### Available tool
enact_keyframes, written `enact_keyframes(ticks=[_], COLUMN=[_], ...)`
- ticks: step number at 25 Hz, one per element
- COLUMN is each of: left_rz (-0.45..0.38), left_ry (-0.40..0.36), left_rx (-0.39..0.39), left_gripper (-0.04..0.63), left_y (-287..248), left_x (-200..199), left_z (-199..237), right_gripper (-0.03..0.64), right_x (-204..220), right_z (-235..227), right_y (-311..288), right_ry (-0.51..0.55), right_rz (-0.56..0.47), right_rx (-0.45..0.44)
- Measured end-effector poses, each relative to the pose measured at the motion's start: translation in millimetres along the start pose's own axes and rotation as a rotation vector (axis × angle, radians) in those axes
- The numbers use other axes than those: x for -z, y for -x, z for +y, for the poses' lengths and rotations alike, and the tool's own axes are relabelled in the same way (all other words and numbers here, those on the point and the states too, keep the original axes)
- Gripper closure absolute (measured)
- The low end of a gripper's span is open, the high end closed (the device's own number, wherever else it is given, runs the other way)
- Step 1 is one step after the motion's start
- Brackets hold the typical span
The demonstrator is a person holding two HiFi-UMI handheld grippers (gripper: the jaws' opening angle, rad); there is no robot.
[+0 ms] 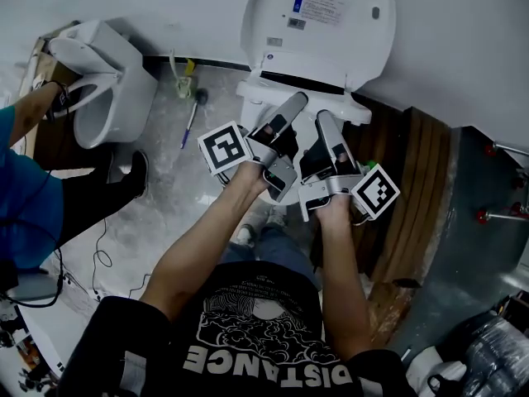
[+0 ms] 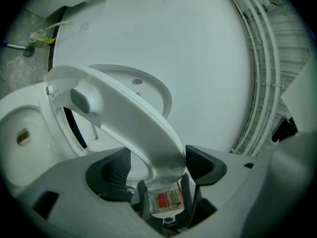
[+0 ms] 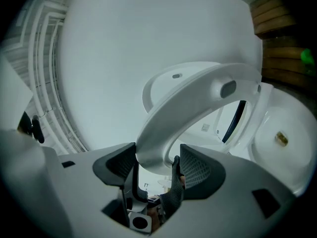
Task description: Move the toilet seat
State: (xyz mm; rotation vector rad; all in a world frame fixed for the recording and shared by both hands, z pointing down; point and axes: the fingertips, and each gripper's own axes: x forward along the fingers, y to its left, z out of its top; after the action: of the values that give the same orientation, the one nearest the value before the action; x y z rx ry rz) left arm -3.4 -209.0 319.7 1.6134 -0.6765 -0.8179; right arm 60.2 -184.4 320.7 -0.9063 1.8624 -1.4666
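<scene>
The toilet seat point(image 2: 124, 118) is lifted partway off the bowl point(image 2: 22, 128). It slants up between the bowl and the lid point(image 1: 318, 23), which stands upright at the back. Its front rim runs through both claws.

The left claw point(image 2: 158, 165) is spread wider than the rim. The rim lies against one dark pad point(image 2: 203, 162) and a gap shows on its other side, so it is not pinched. The right claw point(image 3: 157, 162) is also wide apart. The rim sits between its ribbed pads point(image 3: 198, 170), near one of them, with space beside the other, so nothing is clamped.

In the head view both claws point side by side at the front of the toilet. A second toilet point(image 1: 103, 81) stands on the floor point(image 1: 173, 180) toward its left edge, beside a person in a blue sleeve point(image 1: 21, 172). Wooden planks point(image 1: 413, 188) lie to the right of the toilet.
</scene>
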Motion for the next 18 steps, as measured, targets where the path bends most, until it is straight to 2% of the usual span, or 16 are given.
enact_keyframes(ticks=[6,12,15,18], left_rz=[-0.030,-0.042,-0.048,-0.049], left_ry=[-0.008,-0.005,-0.005,0.000], left_rx=[-0.008,-0.010,-0.021,-0.026], left_gripper=[0.245,0.246,0.249,0.249], left_y=[-16,-38,-55,-61], left_x=[-13,-28,-39,-42], left_z=[-4,-1,13,9], right_gripper=[0.328,0.328,0.328,0.328], right_x=[-16,-41,-56,-63], right_z=[2,4,-14,-10], right_y=[-19,-44,-65,-72], right_ry=[0.009,0.025,-0.006,-0.034], right_rz=[-0.042,-0.054,-0.043,-0.045], right_rx=[-0.008,-0.042,-0.041,-0.054])
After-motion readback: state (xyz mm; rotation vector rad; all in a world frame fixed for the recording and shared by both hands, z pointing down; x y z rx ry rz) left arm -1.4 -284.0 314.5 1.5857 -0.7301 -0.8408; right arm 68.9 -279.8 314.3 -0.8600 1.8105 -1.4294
